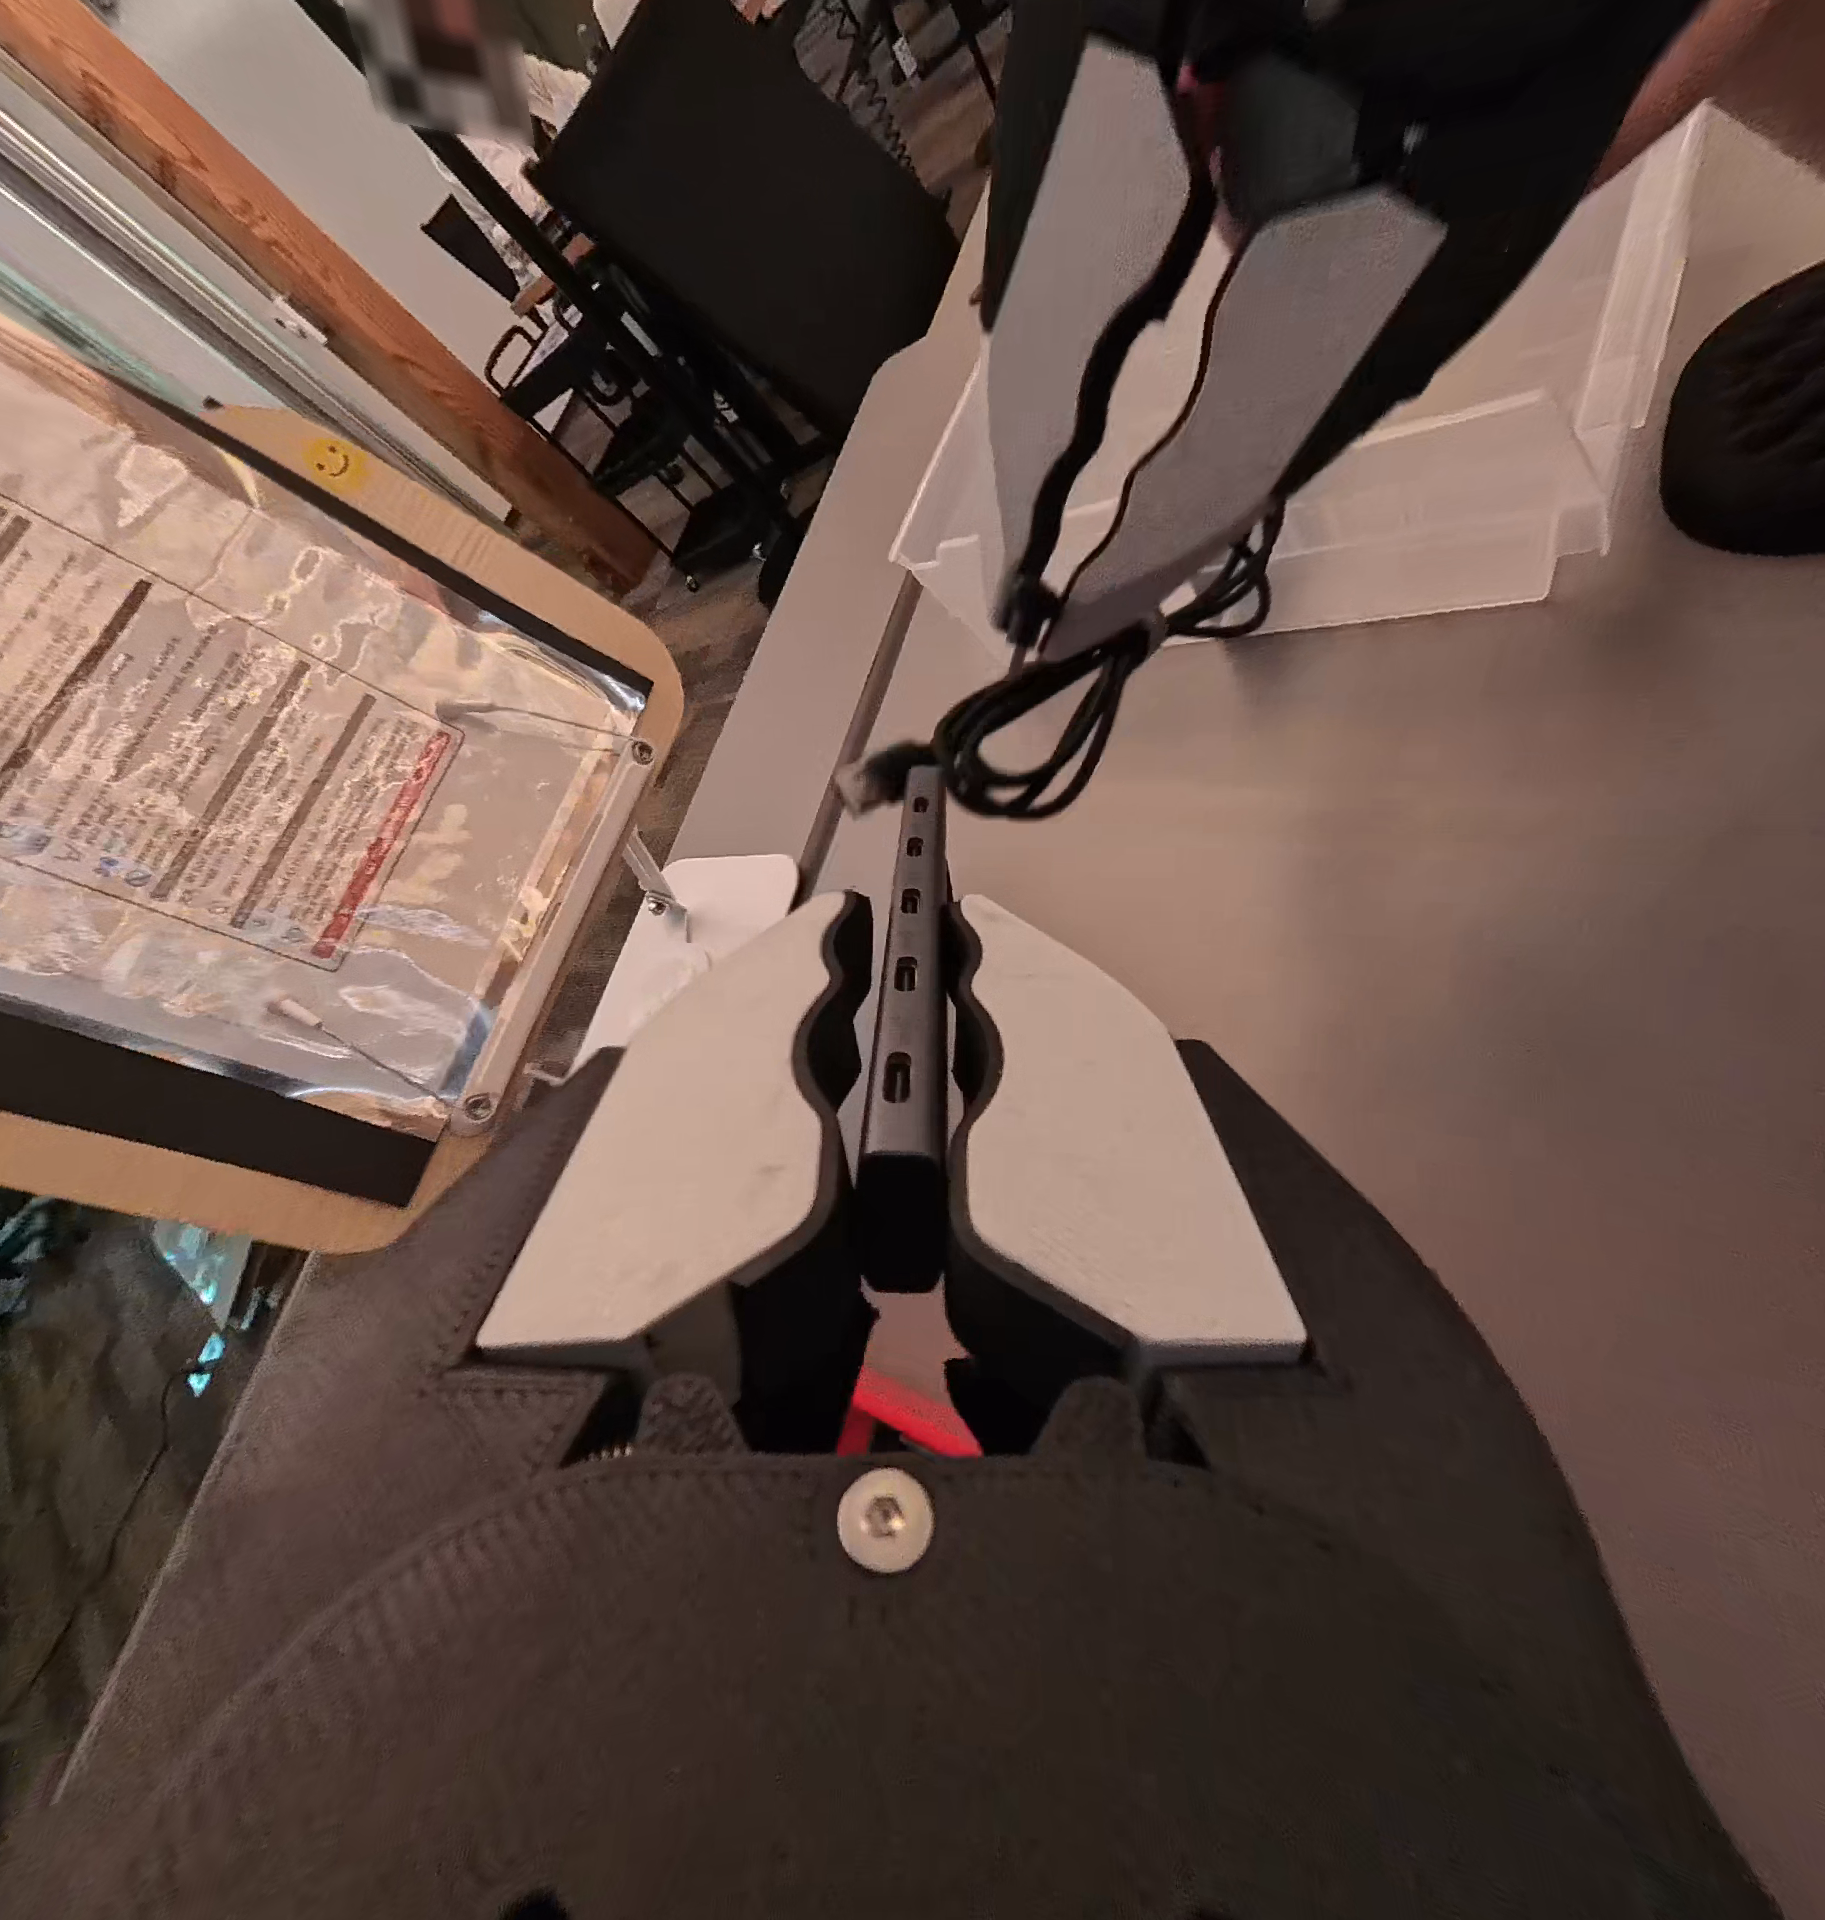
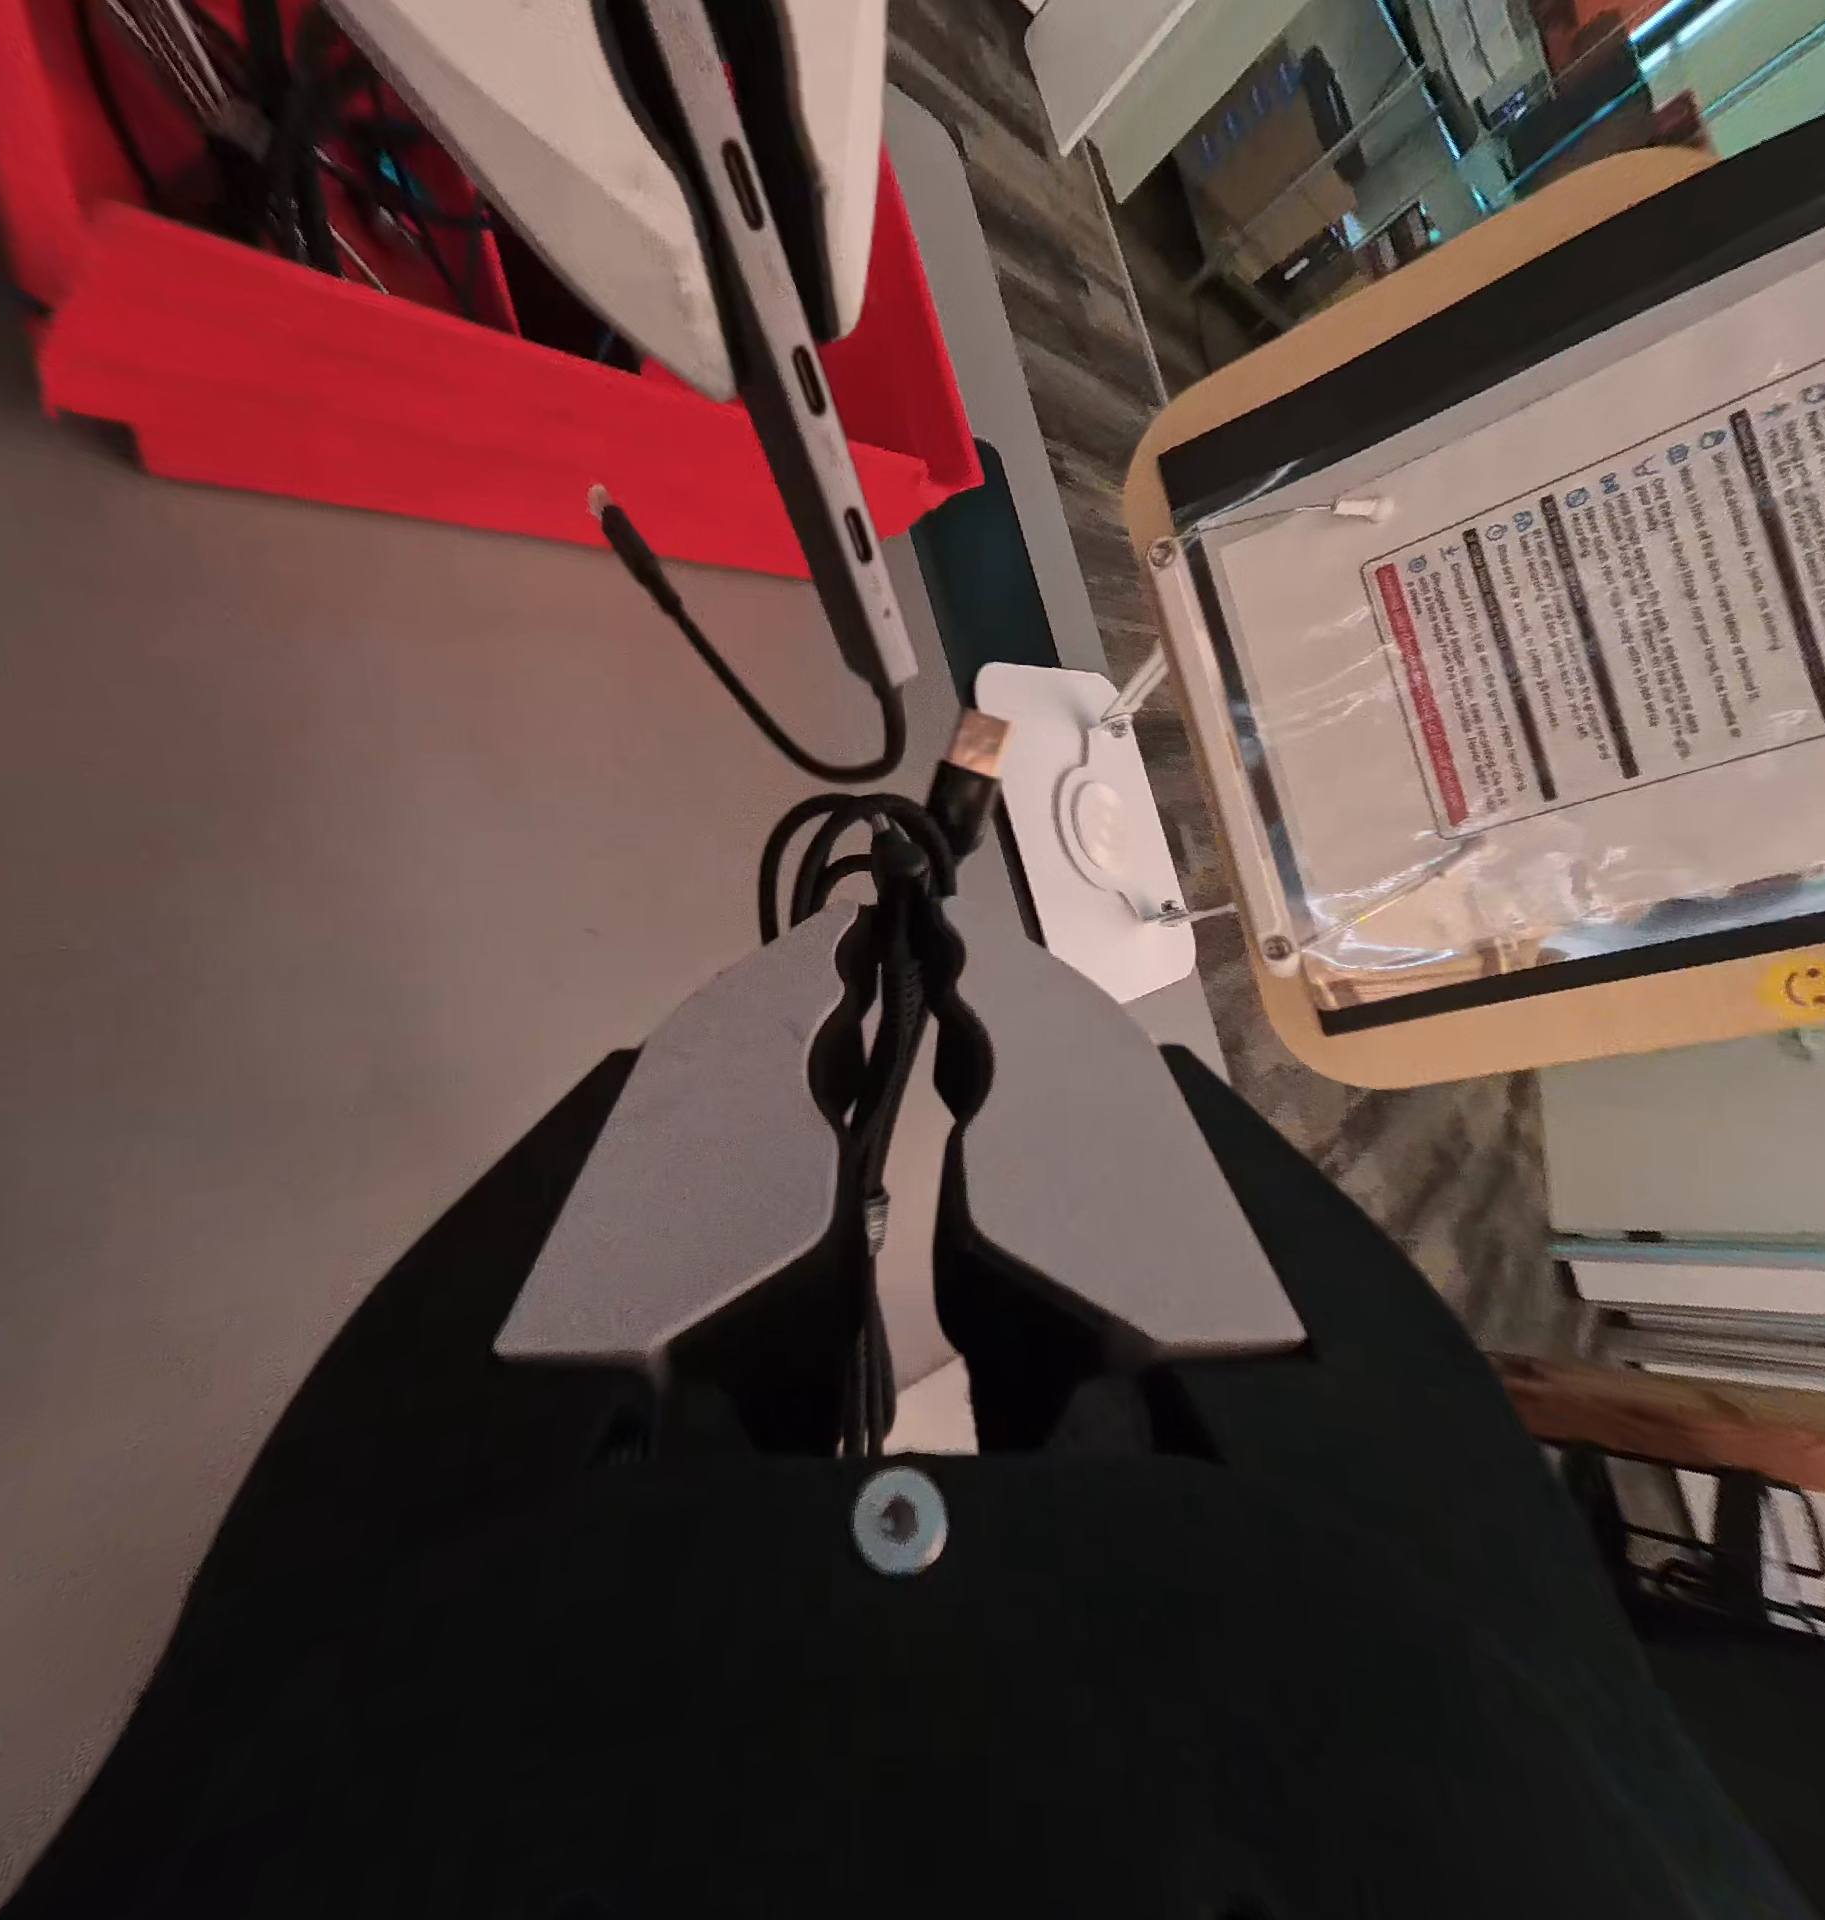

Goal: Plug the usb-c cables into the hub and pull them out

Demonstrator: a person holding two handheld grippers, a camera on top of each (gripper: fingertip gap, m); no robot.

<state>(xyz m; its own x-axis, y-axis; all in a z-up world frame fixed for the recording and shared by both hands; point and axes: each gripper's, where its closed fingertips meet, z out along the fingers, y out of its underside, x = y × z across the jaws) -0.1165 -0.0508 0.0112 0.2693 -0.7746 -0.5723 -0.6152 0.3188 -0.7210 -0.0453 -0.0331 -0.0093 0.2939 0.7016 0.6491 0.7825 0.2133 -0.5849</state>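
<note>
Grey hub [image 1: 913,997] clamped lengthwise in my left gripper [image 1: 910,914] near the table edge [image 1: 866,717]; my right gripper [image 2: 892,935] pinches the coiled black cable [image 2: 887,1039], apart, above bare tabletop.

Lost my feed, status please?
Left gripper shut on hub. Right gripper shut on coiled cable. Nothing plugged in. Path clear.

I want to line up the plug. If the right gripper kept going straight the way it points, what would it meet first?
The right gripper, shut on the coiled black cable, points at the lower end of the hub held by the left gripper. Likely the hub comes first, though depth is unclear.
</note>
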